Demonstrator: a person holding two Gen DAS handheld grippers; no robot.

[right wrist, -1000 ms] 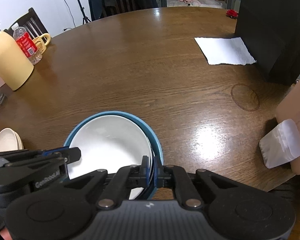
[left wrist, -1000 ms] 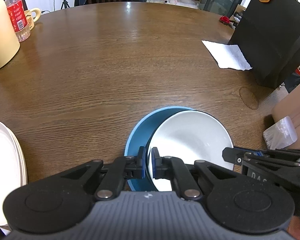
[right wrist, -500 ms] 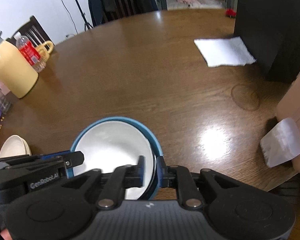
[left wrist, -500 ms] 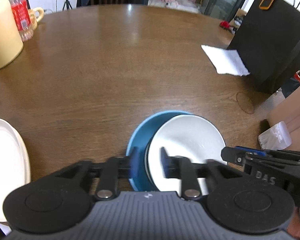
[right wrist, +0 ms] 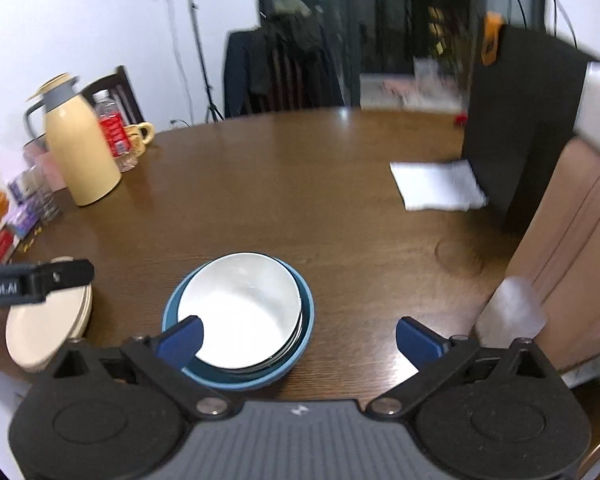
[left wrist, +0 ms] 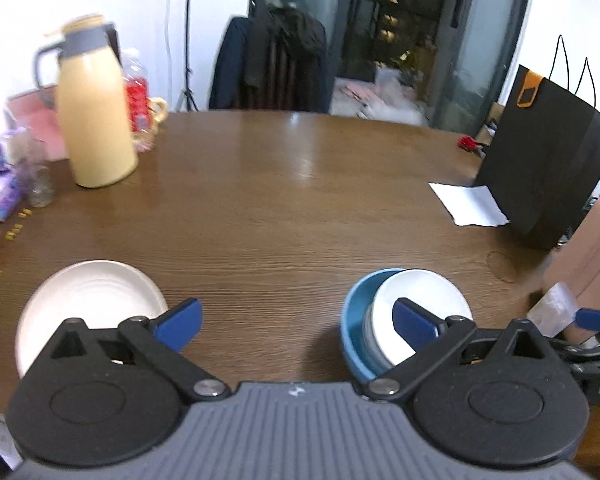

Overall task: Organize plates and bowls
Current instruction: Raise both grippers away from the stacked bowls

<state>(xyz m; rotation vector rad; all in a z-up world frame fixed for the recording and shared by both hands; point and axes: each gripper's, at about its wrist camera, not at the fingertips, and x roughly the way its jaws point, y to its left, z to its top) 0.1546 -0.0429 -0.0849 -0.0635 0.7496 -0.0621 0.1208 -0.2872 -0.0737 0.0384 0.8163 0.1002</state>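
On the far left of the wooden counter [right wrist: 284, 200]: cream-yellow thermos jug [right wrist: 80, 148] with grey collar, upright. Just right of it and behind, a clear bottle with red label [right wrist: 114, 132], then a yellow mug [right wrist: 142, 136]. Small packets and boxes [right wrist: 24, 208] crowd the left edge.

Near left: stack of cream plates [left wrist: 88, 308], flat on the counter, close to the near edge. Left gripper [left wrist: 296, 322] is above the counter between the plates and the bowls; its blue-padded fingers [left wrist: 180, 322] are spreading, now wide, with nothing between them. Left pad overlaps the plates' right rim in view; contact cannot be told.

Near centre: blue bowl [right wrist: 304, 320] on the counter with a white bowl [right wrist: 240, 312] nested inside, sitting off-centre against the blue bowl's right wall in the left wrist view.

Right gripper [right wrist: 298, 340] is near the bowls, fingers [right wrist: 418, 342] likewise opening to wide, gripping nothing. Its left pad overlaps the bowls' near-left rim in view; the bowls sit free.

Right: white paper sheet [right wrist: 436, 186] lying flat, its right edge against a black paper bag [right wrist: 520, 120] standing upright. Near right edge: a clear plastic packet [right wrist: 512, 312] beside a tan cardboard box [right wrist: 572, 248].
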